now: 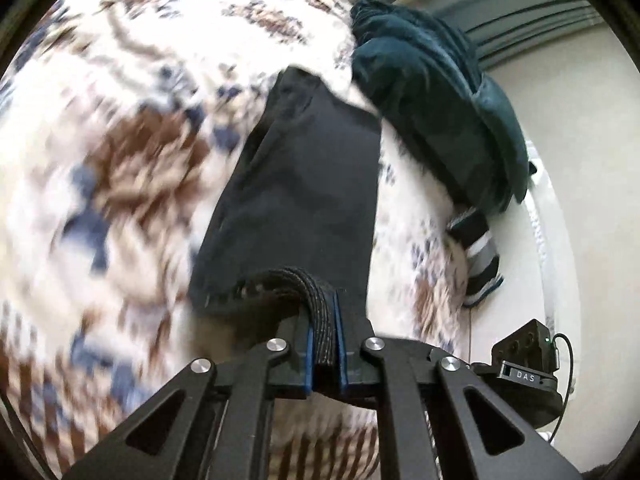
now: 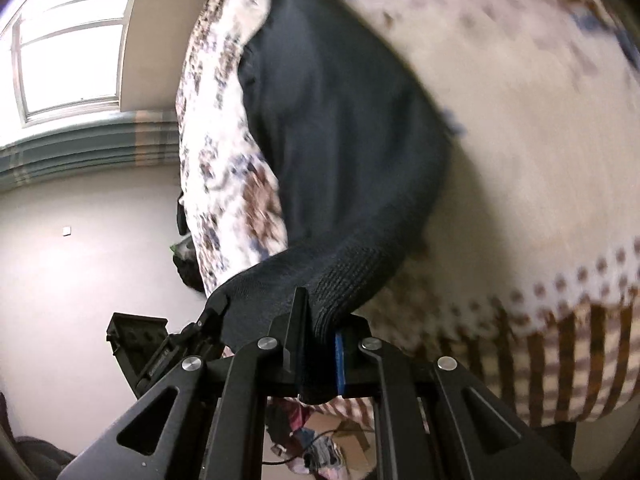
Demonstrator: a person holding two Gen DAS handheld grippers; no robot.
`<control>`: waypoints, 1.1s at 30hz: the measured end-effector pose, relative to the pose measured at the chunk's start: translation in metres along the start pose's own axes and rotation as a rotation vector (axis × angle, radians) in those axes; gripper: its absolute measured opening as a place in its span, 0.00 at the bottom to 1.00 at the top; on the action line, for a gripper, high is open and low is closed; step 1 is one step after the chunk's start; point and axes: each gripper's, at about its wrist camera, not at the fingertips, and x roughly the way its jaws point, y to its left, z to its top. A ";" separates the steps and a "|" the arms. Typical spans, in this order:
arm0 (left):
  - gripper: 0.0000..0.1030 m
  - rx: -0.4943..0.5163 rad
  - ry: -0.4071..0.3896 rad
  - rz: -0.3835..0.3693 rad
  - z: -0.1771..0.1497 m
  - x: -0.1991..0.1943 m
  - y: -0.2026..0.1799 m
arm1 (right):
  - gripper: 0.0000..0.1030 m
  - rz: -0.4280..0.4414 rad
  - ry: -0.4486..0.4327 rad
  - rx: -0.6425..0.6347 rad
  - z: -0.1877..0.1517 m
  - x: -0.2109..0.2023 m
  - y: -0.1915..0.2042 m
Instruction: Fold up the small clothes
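Observation:
A small black knit garment [image 1: 304, 184] hangs lifted off a patterned white, brown and blue bedspread [image 1: 120, 140]. My left gripper [image 1: 325, 340] is shut on its ribbed hem, which bunches between the blue pads. In the right wrist view the same black garment [image 2: 332, 140] stretches away over the bedspread [image 2: 520, 160], and my right gripper [image 2: 318, 344] is shut on another part of its ribbed edge. The other gripper's body [image 2: 140, 344] shows at the lower left of that view. Both views are blurred by motion.
A dark teal blanket or garment [image 1: 432, 92] lies heaped at the far right of the bed, with a black-and-white striped piece [image 1: 480, 252] below it. A window [image 2: 68, 48] and striped wall border lie beyond the bed. Clothes lie on the floor [image 2: 316, 440].

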 end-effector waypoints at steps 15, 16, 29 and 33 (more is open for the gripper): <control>0.06 0.201 -0.073 0.045 0.238 0.140 -0.053 | 0.10 -0.081 -0.263 -0.083 0.263 0.046 0.129; 0.06 0.186 -0.068 0.043 0.254 0.155 -0.051 | 0.10 -0.088 -0.263 -0.082 0.281 0.052 0.130; 0.13 -0.064 0.051 0.167 0.335 0.261 0.029 | 0.15 -0.193 -0.084 -0.023 0.475 0.176 0.120; 0.57 -0.133 -0.026 0.069 0.334 0.242 0.036 | 0.40 -0.062 -0.086 -0.010 0.488 0.171 0.112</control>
